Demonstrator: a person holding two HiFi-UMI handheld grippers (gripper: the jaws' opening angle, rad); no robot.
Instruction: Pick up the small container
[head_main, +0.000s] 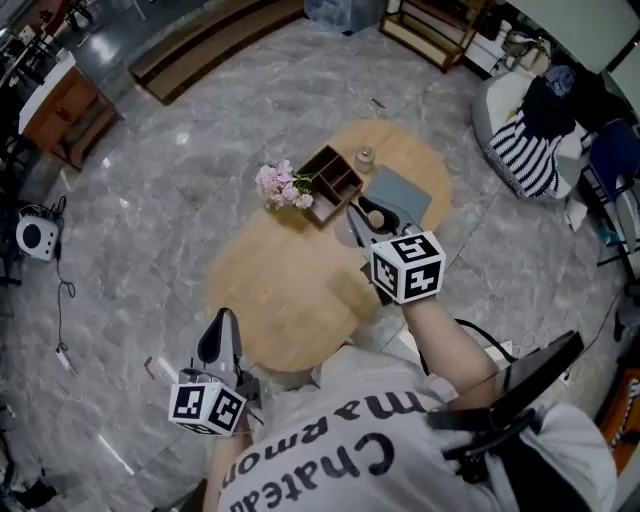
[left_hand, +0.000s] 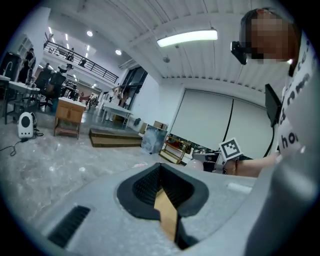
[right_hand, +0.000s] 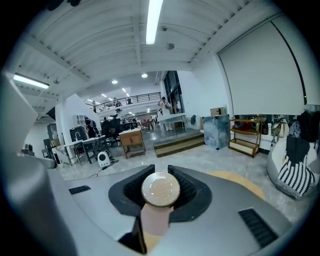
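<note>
Right claw (head_main: 372, 215) is part-way closed and clamped on the small container (right_hand: 160, 190), pads on either side of it. Nothing else is in the grip. The container is off the surface by the look of it, over the far right part of the bench (head_main: 290, 290), at the near edge of the grey mat (head_main: 402, 196) and just beside the wooden divided box (head_main: 328, 183). Left claw (left_hand: 160, 168) is closed up and empty, hanging off the near left edge of the bench over the floor.

Risks, as I read it:
- Slip: the body looks round and smooth and only two pads pinch it, so a jerk or a loosened squeeze could drop it onto the mat or bench.
- Lid: it may only be pushed in, and tipping the claw could loosen it.
- Knocks: the box, the pink flowers (head_main: 282, 186) and the little glass jar (head_main: 365, 157) are all near the far edge, so a swing that way could clip them.

Container looks small, with a round pale cork-like lid and a pinkish body under it. Contents can't be seen.
</note>
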